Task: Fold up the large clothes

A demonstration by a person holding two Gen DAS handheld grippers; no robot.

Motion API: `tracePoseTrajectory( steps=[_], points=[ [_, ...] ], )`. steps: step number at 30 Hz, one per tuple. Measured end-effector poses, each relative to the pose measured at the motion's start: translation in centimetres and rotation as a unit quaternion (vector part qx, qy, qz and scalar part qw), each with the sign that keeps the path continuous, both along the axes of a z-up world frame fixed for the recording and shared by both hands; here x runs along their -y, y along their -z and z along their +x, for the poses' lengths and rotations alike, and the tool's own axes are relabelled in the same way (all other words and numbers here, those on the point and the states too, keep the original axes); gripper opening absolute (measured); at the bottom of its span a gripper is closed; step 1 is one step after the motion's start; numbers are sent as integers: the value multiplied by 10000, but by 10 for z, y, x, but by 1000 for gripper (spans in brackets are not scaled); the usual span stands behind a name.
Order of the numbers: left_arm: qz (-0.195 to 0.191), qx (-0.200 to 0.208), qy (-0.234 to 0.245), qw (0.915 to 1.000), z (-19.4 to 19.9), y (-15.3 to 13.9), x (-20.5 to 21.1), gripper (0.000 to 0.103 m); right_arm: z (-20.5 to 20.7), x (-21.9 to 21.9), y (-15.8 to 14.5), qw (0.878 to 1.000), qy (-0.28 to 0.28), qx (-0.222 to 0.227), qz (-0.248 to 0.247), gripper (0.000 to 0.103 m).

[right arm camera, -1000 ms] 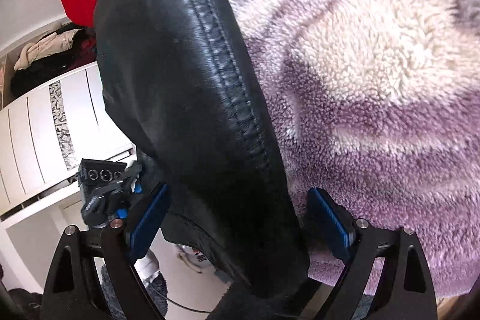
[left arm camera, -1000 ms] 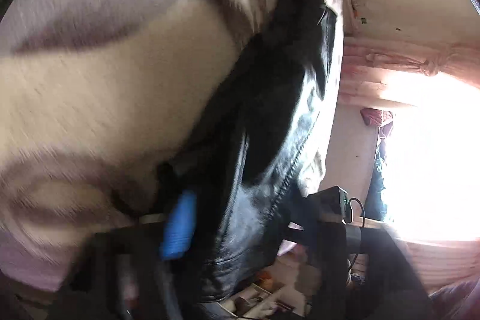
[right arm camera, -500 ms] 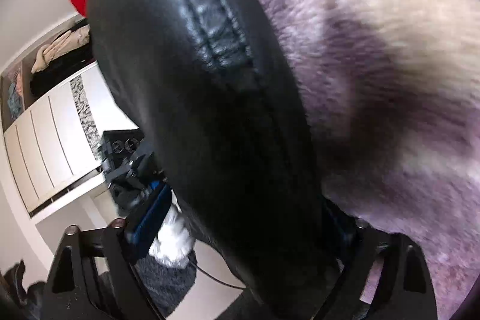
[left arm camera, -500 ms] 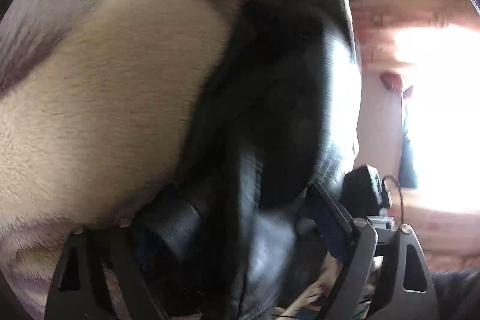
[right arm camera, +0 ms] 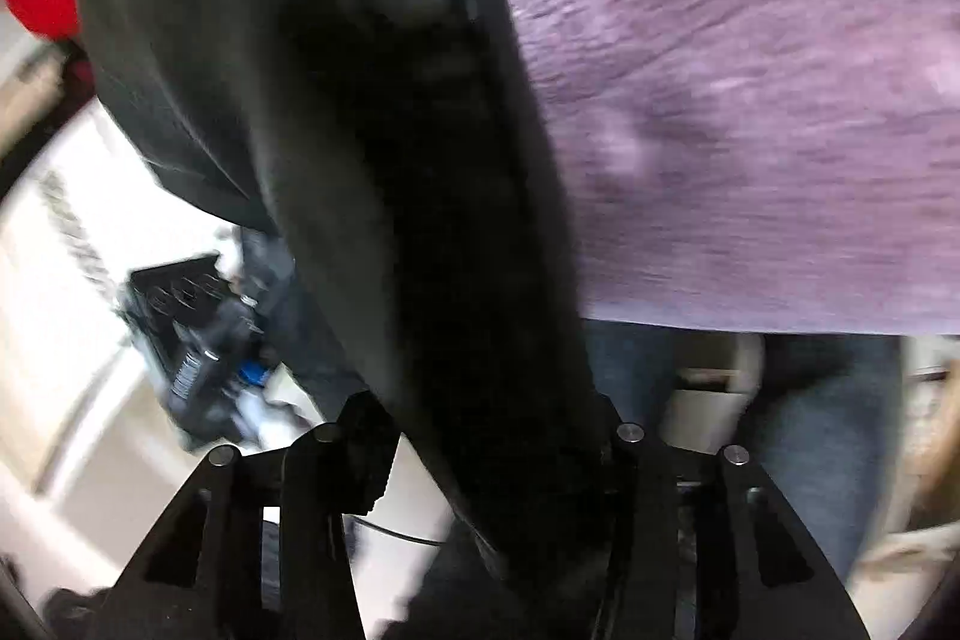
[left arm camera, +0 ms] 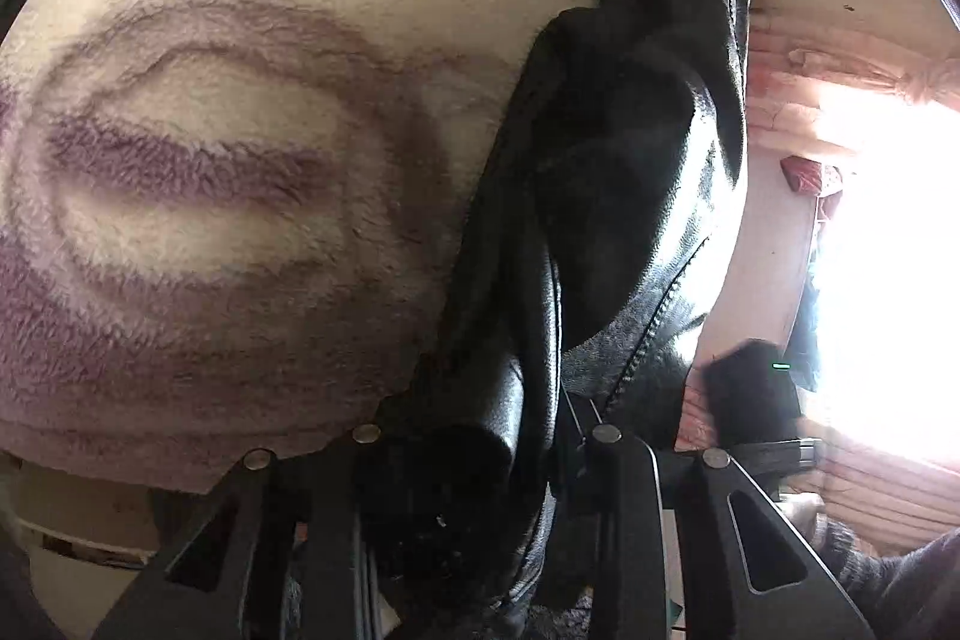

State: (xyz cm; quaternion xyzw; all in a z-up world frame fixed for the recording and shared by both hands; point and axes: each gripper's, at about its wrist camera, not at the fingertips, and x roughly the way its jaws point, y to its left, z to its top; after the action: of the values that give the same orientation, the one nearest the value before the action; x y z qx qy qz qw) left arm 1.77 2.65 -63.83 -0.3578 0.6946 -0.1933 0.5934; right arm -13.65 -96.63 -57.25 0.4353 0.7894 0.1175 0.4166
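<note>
Left tool [left arm camera: 480,436] jaws just closed, now pinching black leather jacket [left arm camera: 630,172]; right tool [right arm camera: 480,436] likewise clamped on jacket, fleece blanket [left arm camera: 240,160] beside.

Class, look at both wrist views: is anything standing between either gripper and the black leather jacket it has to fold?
Nothing visible does. The left gripper has just closed onto a fold of the black leather jacket, and the right gripper has the same jacket between its fingers. The purple fleece blanket lies beside the jacket, not in the way.
</note>
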Motion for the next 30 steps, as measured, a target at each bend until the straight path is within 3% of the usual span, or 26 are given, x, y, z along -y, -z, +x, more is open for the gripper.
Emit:
tracePoseTrajectory(
  steps=[4, 6, 8, 9, 10, 13, 16, 20, 23, 26, 30],
  points=[
    [-176, -12, -121, 9998, 2, 14, -13, 28, 29, 40, -64, 9922, -140, 632, -1067, 56],
    [-255, 49, -164, 9995, 0, 17, -27, 28, 46, 30, -120, 9902, 33, 1028, -946, 56],
    [-360, 10, -276, 9990, -7, 21, -43, 31, 76, 20, -135, 9882, 58, 1375, -666, 50],
    [-431, -16, -358, 9984, -9, 23, -46, 34, 90, 14, -129, 9866, -7, 1521, -583, 35],
    [-490, -35, -422, 9979, -8, 24, -41, 35, 107, 0, -126, 9840, -154, 1659, -626, 29],
    [-538, 76, -337, 9980, -9, 24, -44, 44, 140, -41, -80, 9812, -829, 1491, -899, 24],
    [-441, 265, -170, 9985, -6, 14, -33, 46, 148, -54, -45, 9795, -1066, 1136, -1275, 7],
    [-814, 150, -467, 9955, -2, -8, -23, 47, 153, -51, -24, 9853, -829, 672, -1336, 3],
    [-1128, 18, -889, 9896, 12, -35, -18, 47, 159, -63, -27, 9780, -1096, 606, -1667, 3],
    [-1114, 10, -926, 9895, 24, -44, -7, 47, 164, -83, -33, 9665, -1511, 686, -1957, 3],
    [-917, -92, -890, 9918, 13, -30, -14, 47, 163, -77, -41, 9749, -1591, 536, -1465, 5]
  ],
)
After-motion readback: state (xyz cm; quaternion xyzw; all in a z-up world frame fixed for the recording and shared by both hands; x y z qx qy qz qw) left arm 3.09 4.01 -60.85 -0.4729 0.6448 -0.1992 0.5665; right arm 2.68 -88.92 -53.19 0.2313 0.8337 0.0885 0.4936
